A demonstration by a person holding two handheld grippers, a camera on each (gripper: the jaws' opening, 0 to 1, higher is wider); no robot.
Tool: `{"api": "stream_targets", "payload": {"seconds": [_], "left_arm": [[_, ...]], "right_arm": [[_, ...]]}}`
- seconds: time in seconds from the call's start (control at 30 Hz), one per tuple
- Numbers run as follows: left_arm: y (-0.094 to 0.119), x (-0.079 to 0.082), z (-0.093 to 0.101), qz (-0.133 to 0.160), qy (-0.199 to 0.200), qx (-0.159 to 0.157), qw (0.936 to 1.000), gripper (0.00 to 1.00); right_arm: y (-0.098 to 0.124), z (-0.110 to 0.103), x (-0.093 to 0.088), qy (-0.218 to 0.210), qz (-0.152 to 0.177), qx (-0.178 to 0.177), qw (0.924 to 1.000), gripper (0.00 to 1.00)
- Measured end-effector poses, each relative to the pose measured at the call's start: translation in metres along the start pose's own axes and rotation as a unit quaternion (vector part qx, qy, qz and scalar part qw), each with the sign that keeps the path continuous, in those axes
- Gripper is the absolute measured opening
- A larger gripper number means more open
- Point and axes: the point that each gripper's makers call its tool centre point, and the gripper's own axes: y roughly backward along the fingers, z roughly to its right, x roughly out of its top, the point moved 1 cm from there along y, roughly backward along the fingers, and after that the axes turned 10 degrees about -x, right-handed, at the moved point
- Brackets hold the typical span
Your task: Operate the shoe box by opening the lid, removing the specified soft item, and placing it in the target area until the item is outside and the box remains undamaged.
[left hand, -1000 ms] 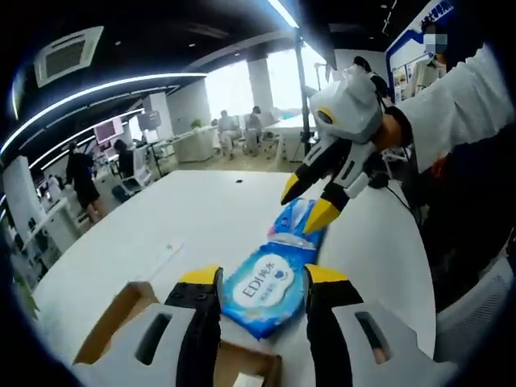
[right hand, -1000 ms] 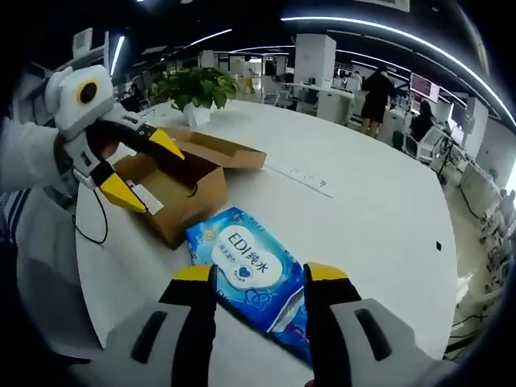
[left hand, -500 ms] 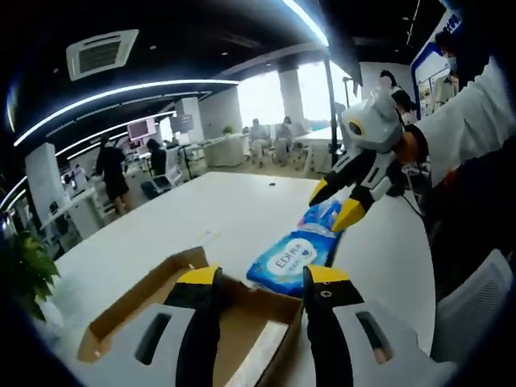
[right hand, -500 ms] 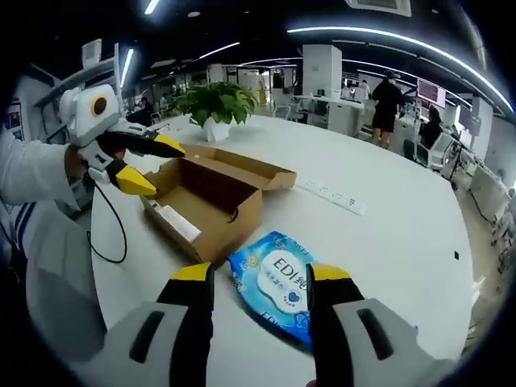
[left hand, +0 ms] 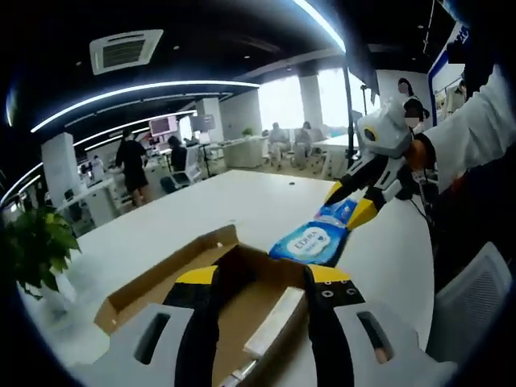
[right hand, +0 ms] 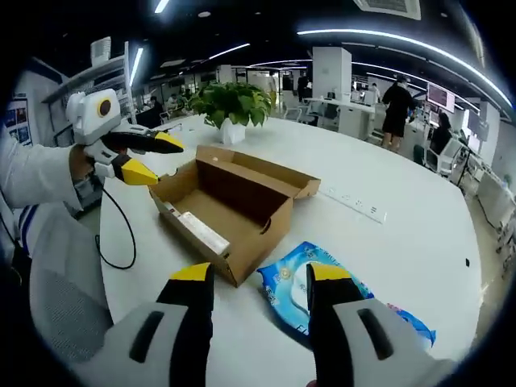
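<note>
We think the job is almost done. The shoe box (right hand: pixel 228 205) sits open on the white table (right hand: pixel 387 242), and the blue wipes pack (right hand: pixel 302 292) lies outside it at five o'clock. Our left gripper (right hand: pixel 143 156) and right gripper (left hand: pixel 357 205) both hold nothing, jaws apart.

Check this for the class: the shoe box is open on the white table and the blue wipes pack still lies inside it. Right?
Not quite. The shoe box is open on the white table, but the blue wipes pack lies outside it, on the table beside the box. The right gripper view shows this.
</note>
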Motion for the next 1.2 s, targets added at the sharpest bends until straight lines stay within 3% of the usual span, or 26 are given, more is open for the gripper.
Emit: {"api": "stream_targets", "payload": {"seconds": [0.3,0.83,1.2], "left_arm": [[0.035,-0.028,-0.012,-0.013,0.022,0.020,0.9995,0.46],[0.077,-0.061,-0.027,-0.016,0.048,0.056,0.9971,0.51],[0.092,-0.069,-0.027,-0.017,0.055,0.054,0.9969,0.52]], "right_arm": [[-0.009,-0.018,0.003,0.007,-0.001,0.014,0.9999,0.47],[-0.023,-0.038,0.012,0.017,0.001,0.033,0.9993,0.50],[-0.037,-0.049,0.018,0.028,-0.002,0.052,0.9982,0.52]]}}
